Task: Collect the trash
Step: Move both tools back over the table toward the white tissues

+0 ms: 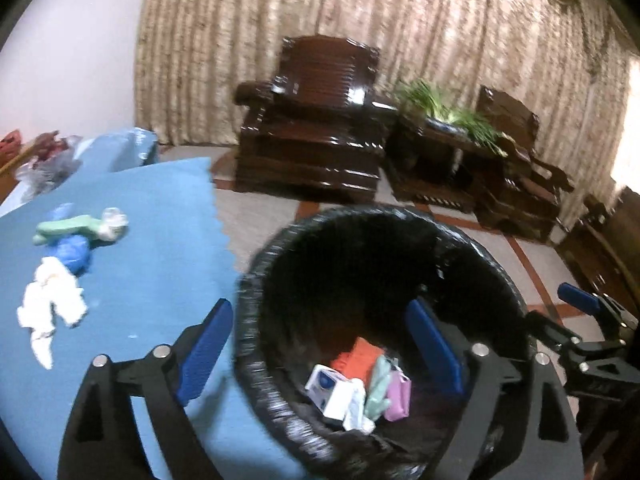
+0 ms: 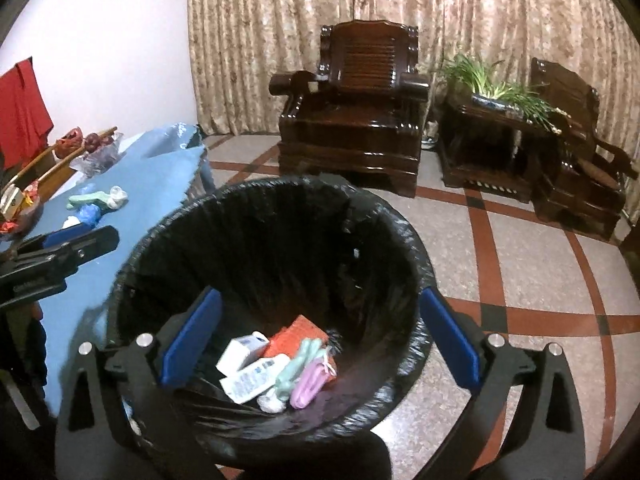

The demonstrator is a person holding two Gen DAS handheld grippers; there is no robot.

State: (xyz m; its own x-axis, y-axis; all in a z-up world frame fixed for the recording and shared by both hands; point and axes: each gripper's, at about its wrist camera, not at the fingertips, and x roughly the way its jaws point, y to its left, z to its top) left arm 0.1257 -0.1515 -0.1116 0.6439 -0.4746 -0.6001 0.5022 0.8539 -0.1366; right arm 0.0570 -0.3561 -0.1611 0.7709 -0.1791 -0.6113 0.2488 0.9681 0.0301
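While both tools hang over the black-lined trash bin [image 2: 272, 240], left gripper [image 1: 320, 352] and right gripper [image 2: 320, 344] stand with tongs spread wide, nothing between the pads; likely positioned here so dropped items fall straight in. Bin bottom holds a white carton [image 2: 240, 354], an orange packet [image 2: 298, 334], a mint-green wrapper [image 2: 298, 368] and a pink piece [image 2: 310, 384]. More trash remains on the blue table [image 1: 152, 240] just beside the bin: crumpled white tissue [image 1: 50, 300], a blue wad [image 1: 74, 252], a green strip [image 1: 64, 228]. Judgement: partway done; next pick lies on the table.
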